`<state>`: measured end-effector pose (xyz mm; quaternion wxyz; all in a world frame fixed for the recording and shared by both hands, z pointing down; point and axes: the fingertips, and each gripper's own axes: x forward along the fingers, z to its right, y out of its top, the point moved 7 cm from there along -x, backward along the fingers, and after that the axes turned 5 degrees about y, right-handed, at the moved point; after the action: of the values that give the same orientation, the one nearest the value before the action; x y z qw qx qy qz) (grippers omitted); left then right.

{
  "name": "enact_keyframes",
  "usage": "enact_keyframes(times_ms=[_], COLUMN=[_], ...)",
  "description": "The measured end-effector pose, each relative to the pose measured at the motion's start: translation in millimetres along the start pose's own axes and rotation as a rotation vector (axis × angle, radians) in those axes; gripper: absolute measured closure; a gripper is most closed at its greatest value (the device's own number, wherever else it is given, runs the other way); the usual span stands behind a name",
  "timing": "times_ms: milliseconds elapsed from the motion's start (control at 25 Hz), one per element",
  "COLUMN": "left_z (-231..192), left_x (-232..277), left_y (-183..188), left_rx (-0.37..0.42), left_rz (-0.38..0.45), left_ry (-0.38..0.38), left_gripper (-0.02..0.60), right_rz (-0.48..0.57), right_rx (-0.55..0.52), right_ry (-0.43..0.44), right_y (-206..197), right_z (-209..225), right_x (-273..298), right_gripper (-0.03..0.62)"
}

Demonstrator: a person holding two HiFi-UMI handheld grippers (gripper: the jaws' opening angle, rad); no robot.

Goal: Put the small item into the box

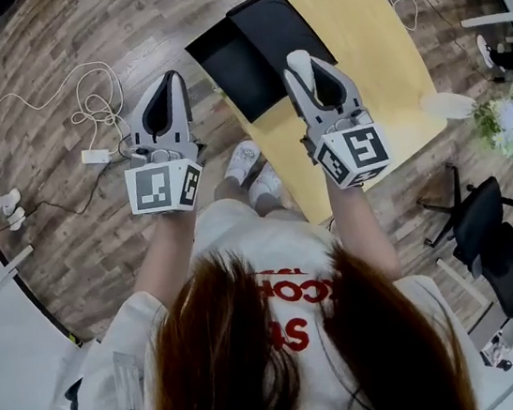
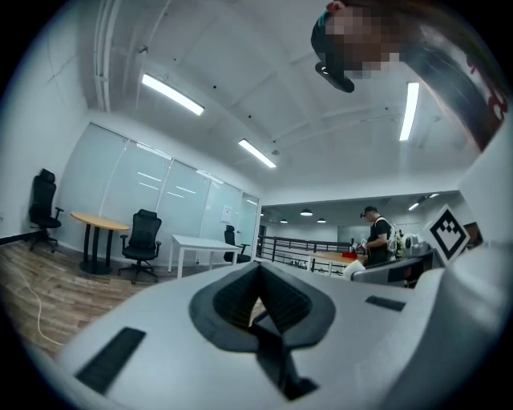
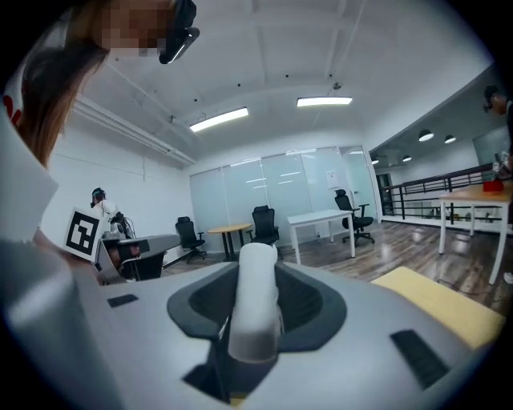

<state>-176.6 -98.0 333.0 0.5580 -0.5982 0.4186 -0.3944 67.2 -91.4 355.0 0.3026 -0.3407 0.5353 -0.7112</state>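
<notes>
In the head view a black open box [image 1: 254, 53] lies on the far left part of a yellow table [image 1: 377, 50]. My right gripper [image 1: 305, 67] is held up over the table's near edge, just on the near side of the box, shut on a small white rounded item [image 1: 299, 59]. In the right gripper view the white item [image 3: 256, 308] stands upright between the jaws of the right gripper [image 3: 255, 268]. My left gripper [image 1: 173, 83] hangs over the wooden floor to the left of the table. Its jaws meet at the tips with nothing between them, as the left gripper [image 2: 258, 272] also shows in its own view.
White cables and a power strip [image 1: 96, 156] lie on the floor at the left. A black office chair [image 1: 486, 224] stands to the right of the table, with a plant [image 1: 501, 122] beyond it. Another person [image 2: 375, 236] stands at a far table.
</notes>
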Motion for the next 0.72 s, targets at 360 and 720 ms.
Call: enact_keyframes(times_ms=[360,720], left_z=[-20,-41], left_x=[-14,-32], left_y=[-37,-55], left_rx=[-0.023,-0.045], left_rz=[-0.080,-0.128], left_ry=[0.058,0.109], left_gripper=[0.575,0.575], right_rz=[-0.235,-0.403], right_rx=[-0.032,-0.101], right_ry=[0.101,0.106], right_y=[-82,-116], right_z=[-8,-21], right_x=[69,91], right_gripper=[0.457,0.437])
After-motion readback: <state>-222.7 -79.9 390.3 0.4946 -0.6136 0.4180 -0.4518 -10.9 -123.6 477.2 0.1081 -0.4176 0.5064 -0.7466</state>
